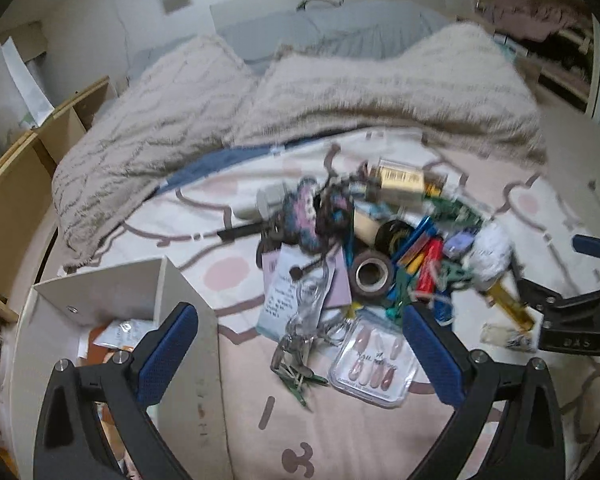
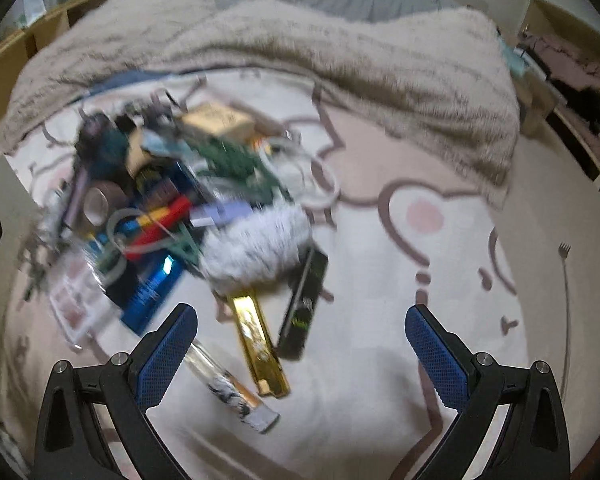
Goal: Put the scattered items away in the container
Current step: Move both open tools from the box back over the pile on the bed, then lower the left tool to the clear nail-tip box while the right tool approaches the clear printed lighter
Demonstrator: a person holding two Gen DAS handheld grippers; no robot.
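Left tool (image 1: 300,344) splayed, clutter pile (image 1: 380,240) ahead

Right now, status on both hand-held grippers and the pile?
Left hand-held gripper open, empty. Right hand-held gripper open, empty. Pile on bed, beside container.

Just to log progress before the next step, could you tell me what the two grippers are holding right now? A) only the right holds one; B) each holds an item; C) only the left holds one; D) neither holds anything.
D: the left gripper and the right gripper both stand wide open with nothing between their fingers, above the pile.
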